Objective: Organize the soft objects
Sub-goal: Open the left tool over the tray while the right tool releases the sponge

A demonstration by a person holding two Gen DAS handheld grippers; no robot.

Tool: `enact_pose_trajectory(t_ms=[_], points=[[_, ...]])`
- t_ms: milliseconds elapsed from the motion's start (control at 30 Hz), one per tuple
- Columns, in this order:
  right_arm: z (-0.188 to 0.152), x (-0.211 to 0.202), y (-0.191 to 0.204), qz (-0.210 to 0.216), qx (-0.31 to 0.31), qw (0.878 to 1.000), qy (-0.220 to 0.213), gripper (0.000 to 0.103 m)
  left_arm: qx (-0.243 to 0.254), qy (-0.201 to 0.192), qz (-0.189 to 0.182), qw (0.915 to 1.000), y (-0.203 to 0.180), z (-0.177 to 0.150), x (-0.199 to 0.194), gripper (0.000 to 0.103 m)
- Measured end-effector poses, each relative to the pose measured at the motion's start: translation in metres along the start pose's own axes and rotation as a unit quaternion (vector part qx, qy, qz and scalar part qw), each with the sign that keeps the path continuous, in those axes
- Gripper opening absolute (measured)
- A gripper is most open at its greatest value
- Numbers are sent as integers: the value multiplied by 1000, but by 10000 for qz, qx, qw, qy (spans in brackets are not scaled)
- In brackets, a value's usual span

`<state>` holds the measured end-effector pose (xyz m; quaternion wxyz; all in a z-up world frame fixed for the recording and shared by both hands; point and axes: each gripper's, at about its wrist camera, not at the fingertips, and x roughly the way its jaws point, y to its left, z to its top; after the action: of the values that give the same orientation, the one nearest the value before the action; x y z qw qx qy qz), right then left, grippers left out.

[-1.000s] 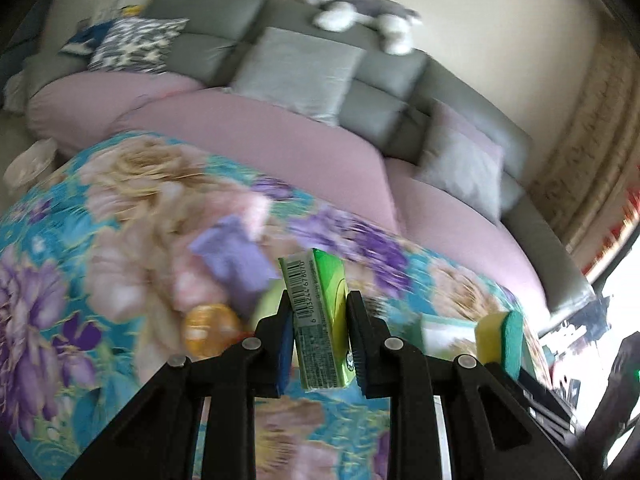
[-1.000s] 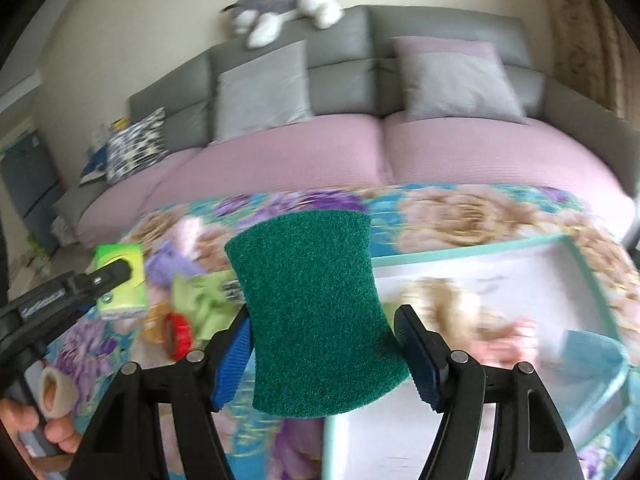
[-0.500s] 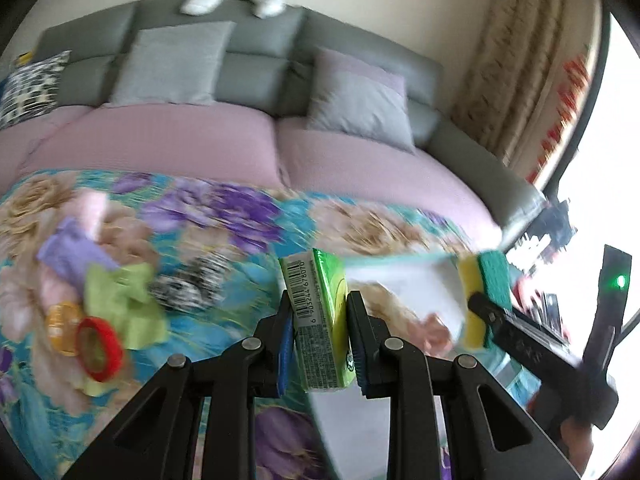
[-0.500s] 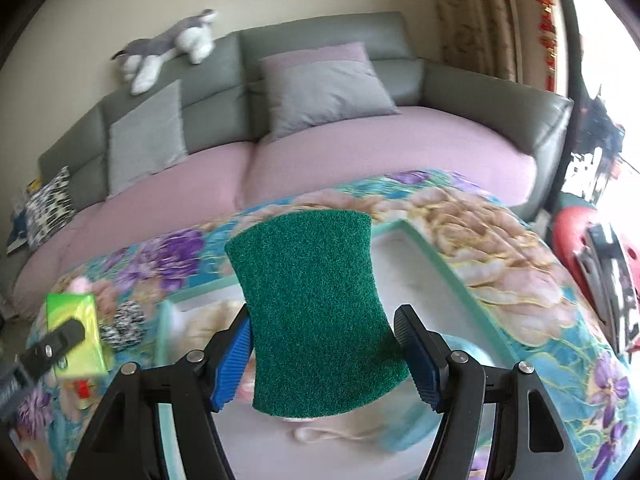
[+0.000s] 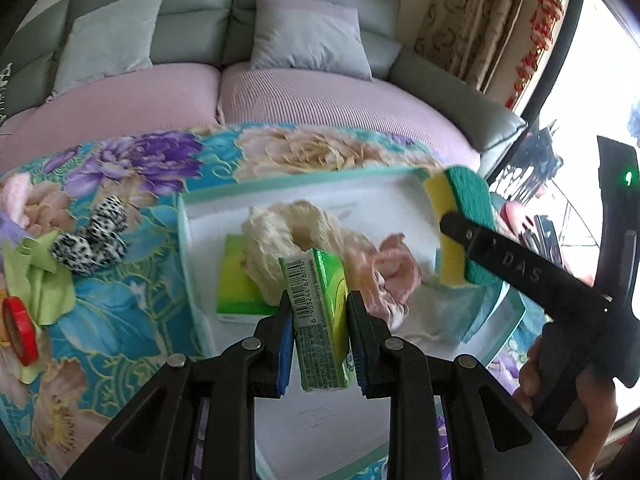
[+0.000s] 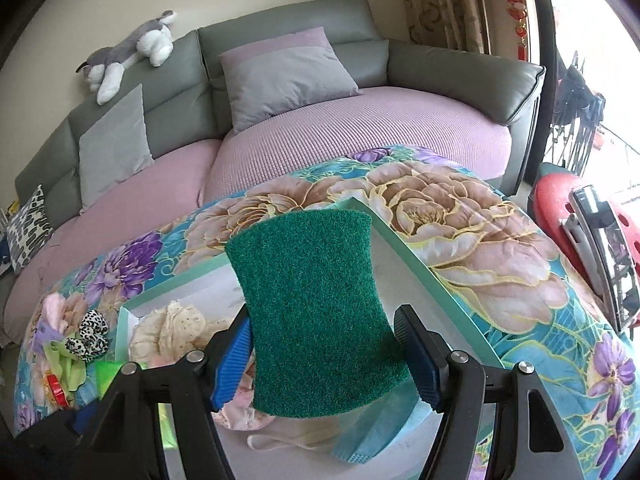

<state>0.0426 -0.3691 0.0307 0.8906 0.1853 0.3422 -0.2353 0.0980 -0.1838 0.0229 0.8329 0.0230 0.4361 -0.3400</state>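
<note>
My left gripper is shut on a green tissue pack and holds it above the near part of a white tray with a mint rim. My right gripper is shut on a green and yellow sponge, held over the tray's right side; the sponge also shows in the left wrist view. In the tray lie a cream cloth, a pink scrunchie, a second green tissue pack and a teal cloth.
On the floral tablecloth left of the tray lie zebra-print rolls, a lime cloth and a red tape ring. A grey sofa with pink cushions stands behind. A red object with a phone sits right.
Both grippers have swung right from the pile of loose things to the tray. The tissue pack and the sponge stayed gripped and now hang over the tray.
</note>
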Motion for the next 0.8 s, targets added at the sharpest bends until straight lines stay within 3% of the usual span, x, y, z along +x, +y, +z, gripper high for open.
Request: enact_pose_trajectory(t_ms=[267, 800], points=[[-2, 11, 3, -262, -120, 9996, 53, 73, 40, 216, 30, 9998, -1, -6, 19, 26], [-11, 32, -2, -974, -342, 9941, 345, 73, -227, 272, -136, 9993, 11, -5, 28, 27]])
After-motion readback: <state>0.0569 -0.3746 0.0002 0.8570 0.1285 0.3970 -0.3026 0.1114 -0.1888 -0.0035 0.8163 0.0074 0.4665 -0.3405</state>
